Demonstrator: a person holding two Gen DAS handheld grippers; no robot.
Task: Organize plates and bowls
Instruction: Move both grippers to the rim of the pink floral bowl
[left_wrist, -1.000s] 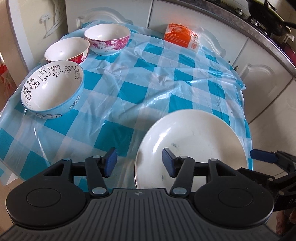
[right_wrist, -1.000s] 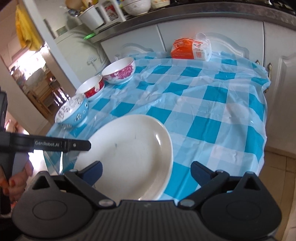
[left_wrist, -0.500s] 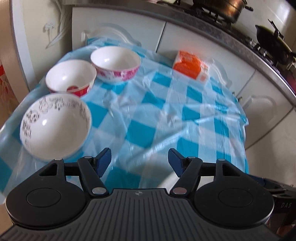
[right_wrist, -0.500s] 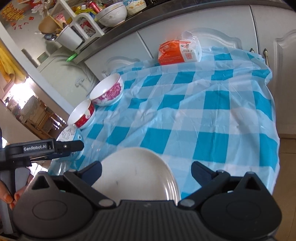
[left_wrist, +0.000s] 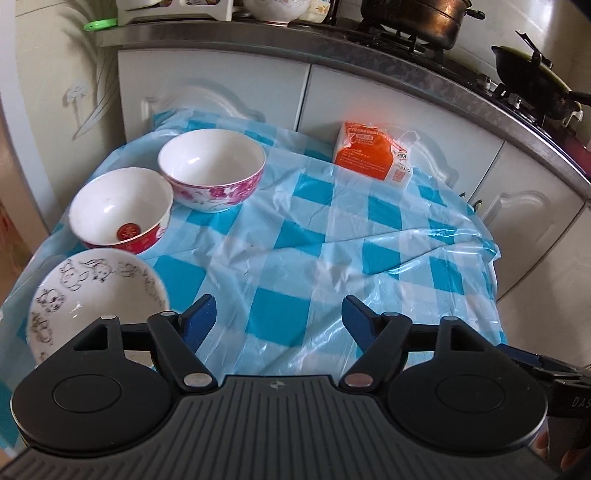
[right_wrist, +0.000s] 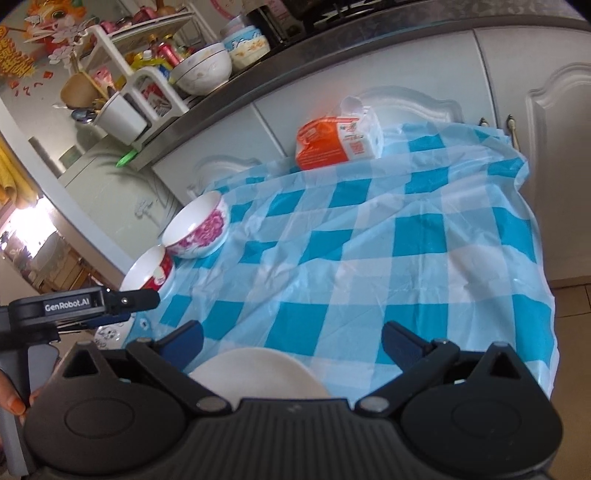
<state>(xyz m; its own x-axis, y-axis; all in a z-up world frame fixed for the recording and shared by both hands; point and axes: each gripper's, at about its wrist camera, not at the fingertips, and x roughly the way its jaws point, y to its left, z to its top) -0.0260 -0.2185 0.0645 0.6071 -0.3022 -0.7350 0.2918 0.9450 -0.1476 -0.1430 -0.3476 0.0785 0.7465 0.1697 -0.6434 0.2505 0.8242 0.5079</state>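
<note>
White plain plate (right_wrist: 258, 373) sits at the near table edge, and we've got three bowls lined up left. Both our left gripper (left_wrist: 279, 317) and right gripper (right_wrist: 291, 341) gape wide, holding nothing.

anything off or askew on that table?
Nothing spilled or broken. The plastic tablecloth is wrinkled and bunched, with creases across the middle. An orange packet sits at the far edge among the crockery. The three bowls stand upright.
</note>
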